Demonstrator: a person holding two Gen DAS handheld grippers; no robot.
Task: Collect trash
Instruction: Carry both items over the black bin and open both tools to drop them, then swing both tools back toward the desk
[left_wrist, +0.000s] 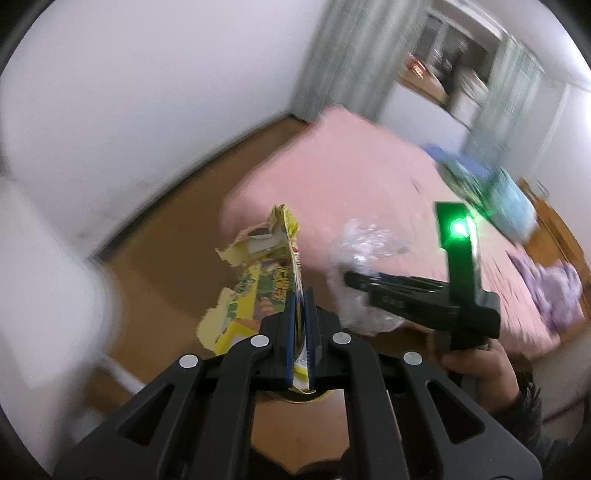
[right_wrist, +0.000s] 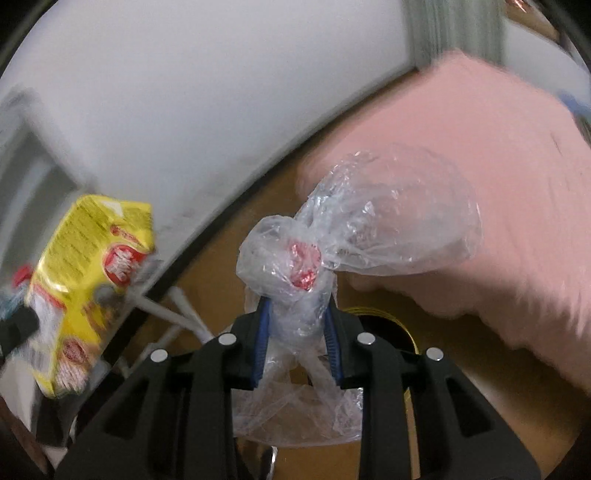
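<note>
My left gripper (left_wrist: 301, 302) is shut on a torn yellow snack packet (left_wrist: 258, 291), which sticks up between the blue pads. In the right wrist view the same yellow packet (right_wrist: 85, 266) shows blurred at the left. My right gripper (right_wrist: 296, 306) is shut on a crumpled clear plastic bag (right_wrist: 388, 221) with something red inside (right_wrist: 304, 266). From the left wrist view the right gripper (left_wrist: 354, 280) and its clear bag (left_wrist: 365, 240) hang to the right, level with the packet, and a hand (left_wrist: 480, 362) holds that gripper. Both hover over wooden floor beside a pink bed.
The pink bed (left_wrist: 351, 166) fills the right, with blue-green items (left_wrist: 491, 192) and purple cloth (left_wrist: 554, 288) on it. A white wall borders the wooden floor (left_wrist: 166, 229). White furniture (left_wrist: 44, 277) stands at left. A dark round opening with a gold rim (right_wrist: 388, 325) lies below the right gripper.
</note>
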